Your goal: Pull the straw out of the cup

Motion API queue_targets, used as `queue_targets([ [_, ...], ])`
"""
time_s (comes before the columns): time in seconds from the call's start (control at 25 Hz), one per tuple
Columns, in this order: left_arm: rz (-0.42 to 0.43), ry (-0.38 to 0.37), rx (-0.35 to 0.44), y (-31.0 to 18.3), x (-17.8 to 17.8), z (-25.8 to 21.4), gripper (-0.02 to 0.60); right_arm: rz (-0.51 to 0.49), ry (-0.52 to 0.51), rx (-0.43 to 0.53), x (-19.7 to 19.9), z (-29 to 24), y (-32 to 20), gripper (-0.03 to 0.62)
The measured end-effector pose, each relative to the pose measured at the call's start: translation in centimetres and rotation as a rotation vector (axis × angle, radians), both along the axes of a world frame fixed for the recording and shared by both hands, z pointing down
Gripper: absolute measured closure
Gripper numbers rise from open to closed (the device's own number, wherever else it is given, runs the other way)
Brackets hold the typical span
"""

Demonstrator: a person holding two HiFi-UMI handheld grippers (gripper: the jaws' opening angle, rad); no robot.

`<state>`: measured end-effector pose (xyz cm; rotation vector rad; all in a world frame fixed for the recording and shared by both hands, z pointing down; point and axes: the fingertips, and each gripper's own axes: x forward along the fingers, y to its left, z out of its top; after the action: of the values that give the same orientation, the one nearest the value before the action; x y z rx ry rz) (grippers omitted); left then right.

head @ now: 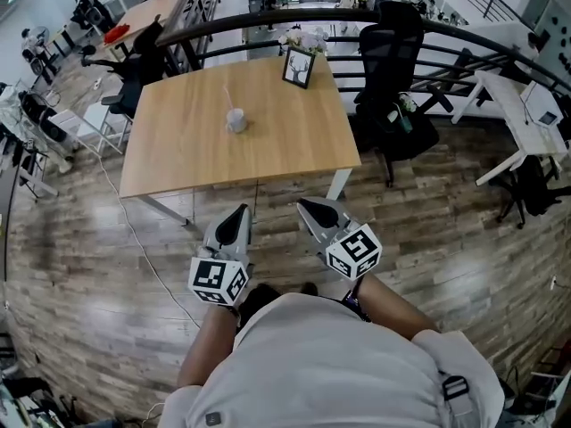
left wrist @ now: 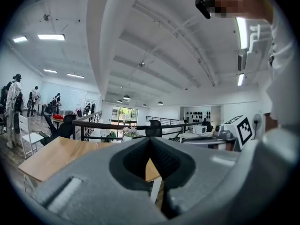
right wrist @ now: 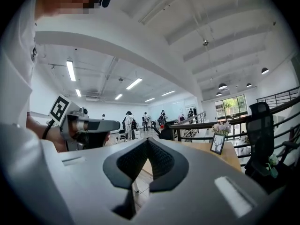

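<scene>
In the head view a small pale cup (head: 235, 120) stands near the middle of a wooden table (head: 178, 163), and a thin straw (head: 227, 97) rises from it. Both grippers hang over the floor short of the table's near edge, well apart from the cup. My left gripper (head: 242, 210) and my right gripper (head: 302, 204) point toward the table. In the left gripper view the left gripper (left wrist: 149, 140) has its jaws meeting at the tip with nothing between them. In the right gripper view the right gripper (right wrist: 147, 141) shows the same. Neither gripper view shows the cup.
A framed picture (head: 299, 67) stands at the table's far edge by some flowers (head: 303, 39). A black office chair (head: 397, 69) sits at the table's right, with a curved black railing (head: 268, 18) behind. A cable (head: 134, 239) trails over the wood floor on the left.
</scene>
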<state>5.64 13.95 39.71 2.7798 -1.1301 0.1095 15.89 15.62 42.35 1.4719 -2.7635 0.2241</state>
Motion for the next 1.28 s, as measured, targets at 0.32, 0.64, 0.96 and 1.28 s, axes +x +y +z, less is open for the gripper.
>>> queue_targets([
  [0.32,-0.028,0.032,-0.011,-5.6,0.1,1.2,0.578,-0.042,0.022,-0.01,-0.5,1.1,-5.2,0.585],
  [0.64,-0.007,0.052,-0.017,-15.4,-3.8,1.2,0.578,-0.037,0.038,-0.023,-4.6,1.0,-15.3,0.585],
  [0.96,0.028,0.042,-0.013,-25.9,-10.8,0.2,0.578,-0.001,0.033,-0.028,-11.2,0.0,-26.7,0.585],
  [1.28,0.042,0.054,-0.024,-33.0,-16.4,1.0,0.578,0.033,0.055,-0.07,-15.9,1.3,-34.6,0.585],
])
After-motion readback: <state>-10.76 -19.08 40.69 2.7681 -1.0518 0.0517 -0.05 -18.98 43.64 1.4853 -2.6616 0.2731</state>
